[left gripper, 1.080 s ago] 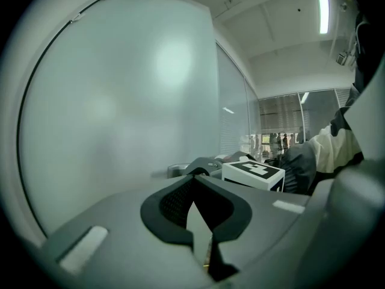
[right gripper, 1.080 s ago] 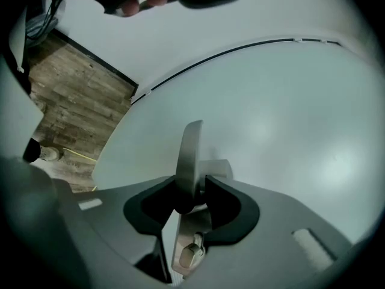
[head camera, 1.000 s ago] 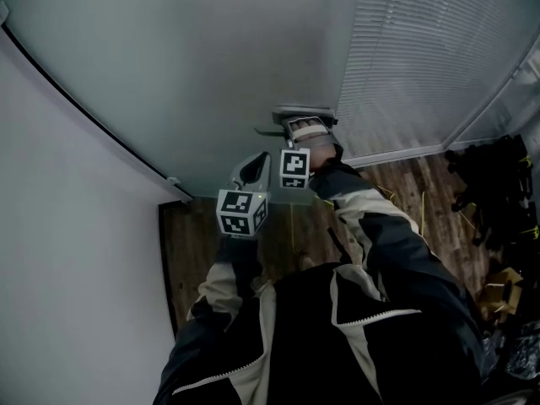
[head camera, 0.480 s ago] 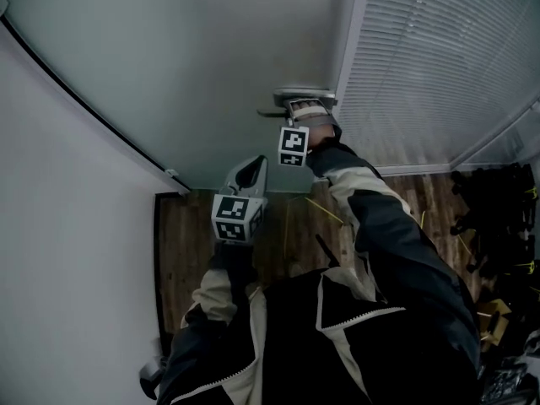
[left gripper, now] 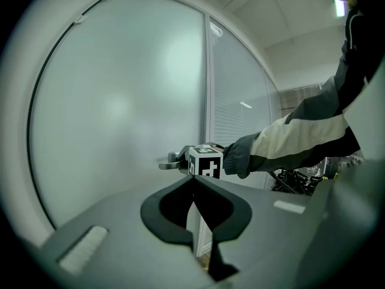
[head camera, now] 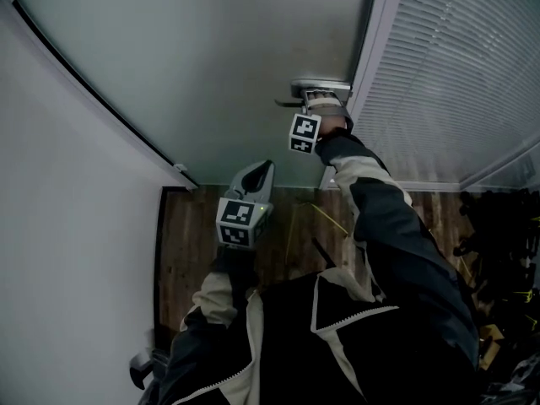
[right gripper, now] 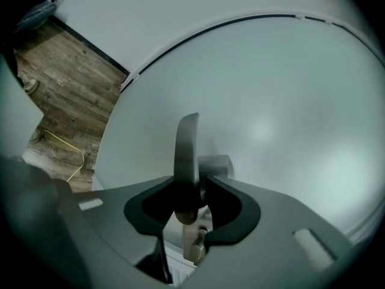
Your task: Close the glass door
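You stretched your right arm forward, and your right tongs [right gripper: 194, 190] pinched the lever handle [right gripper: 186, 146] of the frosted glass door [head camera: 202, 66], beside the slatted blind [head camera: 456, 83]. Your left tongs [left gripper: 194, 182] hung nearer your body, pressed together and empty, pointing at the door.

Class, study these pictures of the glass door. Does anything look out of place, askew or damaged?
Only one thing: thin yellow strands lie loose on the wooden floor near the foot of the glass door. The glass and the door handle show no visible damage.
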Available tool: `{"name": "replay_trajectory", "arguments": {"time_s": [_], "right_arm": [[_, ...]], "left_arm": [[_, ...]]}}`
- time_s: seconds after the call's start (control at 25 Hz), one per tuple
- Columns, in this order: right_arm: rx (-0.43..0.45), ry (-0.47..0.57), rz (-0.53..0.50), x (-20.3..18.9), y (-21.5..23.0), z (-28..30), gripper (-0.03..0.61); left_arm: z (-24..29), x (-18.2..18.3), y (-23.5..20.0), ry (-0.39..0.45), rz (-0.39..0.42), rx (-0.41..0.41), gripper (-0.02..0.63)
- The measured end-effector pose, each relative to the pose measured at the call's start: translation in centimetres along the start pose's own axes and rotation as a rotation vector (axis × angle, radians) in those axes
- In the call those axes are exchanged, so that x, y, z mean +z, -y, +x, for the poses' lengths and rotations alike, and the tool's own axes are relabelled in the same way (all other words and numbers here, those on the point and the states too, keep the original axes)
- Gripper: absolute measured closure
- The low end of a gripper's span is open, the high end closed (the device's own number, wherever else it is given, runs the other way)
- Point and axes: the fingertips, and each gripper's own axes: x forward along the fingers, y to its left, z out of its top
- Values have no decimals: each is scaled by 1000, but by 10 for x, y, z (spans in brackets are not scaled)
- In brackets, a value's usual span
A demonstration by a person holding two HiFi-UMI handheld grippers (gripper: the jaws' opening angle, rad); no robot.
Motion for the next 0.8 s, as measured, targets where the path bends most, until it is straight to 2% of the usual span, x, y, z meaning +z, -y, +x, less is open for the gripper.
{"name": "replay_trajectory", "arguments": {"time_s": [0.28,0.8], "right_arm": [[-7,3,1,6,5,19,448],[-17,1,-5,4,4,24,446]], "left_arm": [[-4,-5,-22,-7,16,45,614],[-13,-2,-28,2,20,87,614]]}}
